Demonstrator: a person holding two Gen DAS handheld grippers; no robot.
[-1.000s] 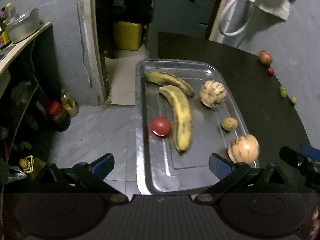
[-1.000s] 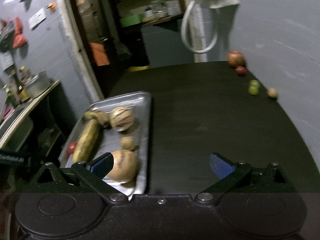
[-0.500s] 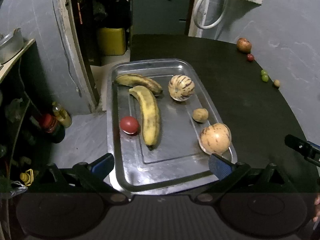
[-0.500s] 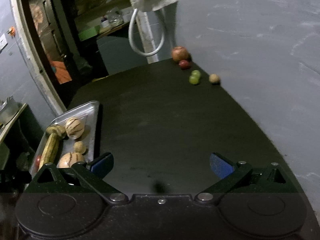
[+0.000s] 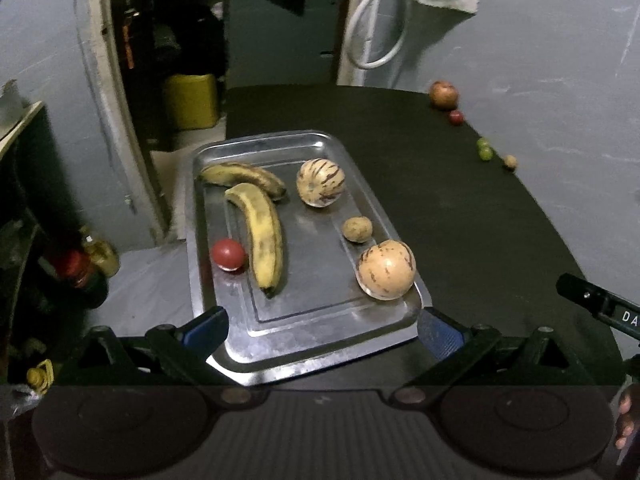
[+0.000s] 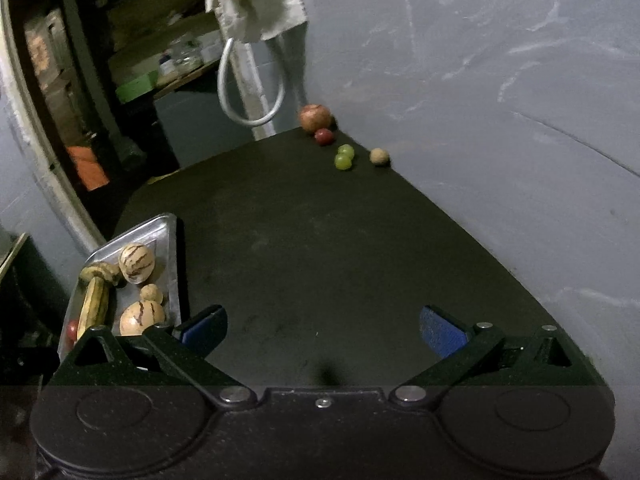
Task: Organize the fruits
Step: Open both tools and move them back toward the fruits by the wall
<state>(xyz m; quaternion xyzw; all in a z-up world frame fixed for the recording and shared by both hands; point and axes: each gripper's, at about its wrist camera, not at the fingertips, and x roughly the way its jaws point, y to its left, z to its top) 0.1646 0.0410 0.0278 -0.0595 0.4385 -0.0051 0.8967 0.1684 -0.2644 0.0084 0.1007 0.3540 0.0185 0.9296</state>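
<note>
A metal tray [image 5: 320,336] on the black table holds two bananas [image 5: 262,236], a red tomato [image 5: 228,254], two striped round fruits [image 5: 320,182] and a small brown fruit [image 5: 357,229]. My left gripper [image 5: 320,330] is open and empty above the tray's near edge. My right gripper [image 6: 322,330] is open and empty over bare table, with the tray [image 6: 170,240] at its left. Far off by the wall lie a reddish apple [image 6: 315,117], a small red fruit [image 6: 324,136], two green fruits [image 6: 343,161] and a tan fruit [image 6: 379,156].
The grey wall [image 6: 500,100] runs along the table's right edge. A hose loop [image 6: 250,92] and a cloth hang at the far end. Left of the table are a doorway, a yellow jerrycan [image 5: 192,100] and bottles [image 5: 96,252] on the floor.
My left gripper has pulled back and swung right, so the whole tray is in view. My right gripper has turned right, from the tray toward the loose fruits by the wall.
</note>
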